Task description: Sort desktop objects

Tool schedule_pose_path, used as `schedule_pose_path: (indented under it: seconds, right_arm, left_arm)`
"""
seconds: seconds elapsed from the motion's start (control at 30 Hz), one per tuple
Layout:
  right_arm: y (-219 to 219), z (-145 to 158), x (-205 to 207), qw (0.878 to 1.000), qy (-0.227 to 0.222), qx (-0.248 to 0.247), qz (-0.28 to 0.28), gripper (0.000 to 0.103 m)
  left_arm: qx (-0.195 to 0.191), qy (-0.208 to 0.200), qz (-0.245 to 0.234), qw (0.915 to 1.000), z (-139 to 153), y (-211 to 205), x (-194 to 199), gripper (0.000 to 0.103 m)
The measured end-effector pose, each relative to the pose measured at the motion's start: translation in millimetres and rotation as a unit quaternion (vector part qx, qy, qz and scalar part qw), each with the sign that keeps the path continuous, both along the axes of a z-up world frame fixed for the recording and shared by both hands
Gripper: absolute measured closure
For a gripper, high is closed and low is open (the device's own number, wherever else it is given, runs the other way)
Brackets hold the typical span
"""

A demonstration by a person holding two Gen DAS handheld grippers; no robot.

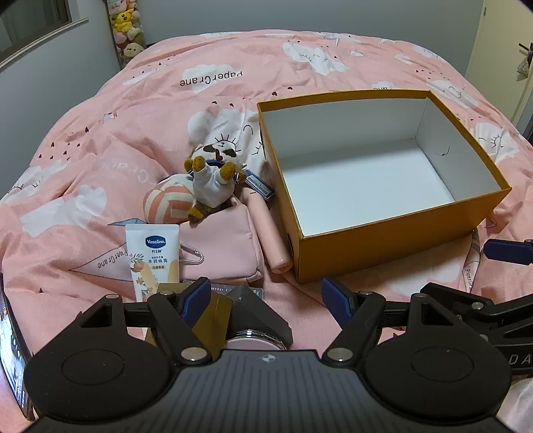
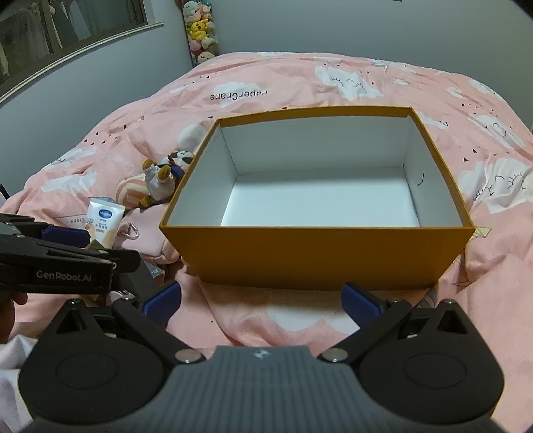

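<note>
Rectangular orange cardboard box (image 2: 316, 253) on rumpled pink duvet (image 2: 299, 319).

A pink cloud-print duvet (image 1: 233, 66) spreads ahead of the tool. Stacked plush toys (image 1: 126, 26) stand far ahead-left, beside a window (image 2: 66, 30).

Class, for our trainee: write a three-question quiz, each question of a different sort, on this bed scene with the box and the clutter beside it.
1. True or false: the orange box holds a toy.
2. What lies against the box's side: A the pink tube, B the Vaseline tube, C a spoon?
3. Fill in: the plush dog rests on a pink ____.

Key: 1 false, the box is empty. 2 A. 3 pouch.
</note>
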State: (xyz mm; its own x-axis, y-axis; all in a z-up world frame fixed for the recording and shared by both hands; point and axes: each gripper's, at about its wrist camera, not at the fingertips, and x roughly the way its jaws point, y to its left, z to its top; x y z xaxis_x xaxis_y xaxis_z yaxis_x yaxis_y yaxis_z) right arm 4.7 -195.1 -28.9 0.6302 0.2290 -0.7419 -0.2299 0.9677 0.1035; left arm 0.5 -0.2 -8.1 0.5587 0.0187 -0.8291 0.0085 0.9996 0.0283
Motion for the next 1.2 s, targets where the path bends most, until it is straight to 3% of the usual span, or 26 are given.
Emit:
schedule_pose_path:
  seconds: [1.2]
  right_arm:
    - [4.8,-9.2,3.6,1.0,0.021,-0.011,-0.005,0.001]
  left_arm:
    - [0.0,0.001,-0.001,1.0,0.4,-1.6,-0.3,0.017]
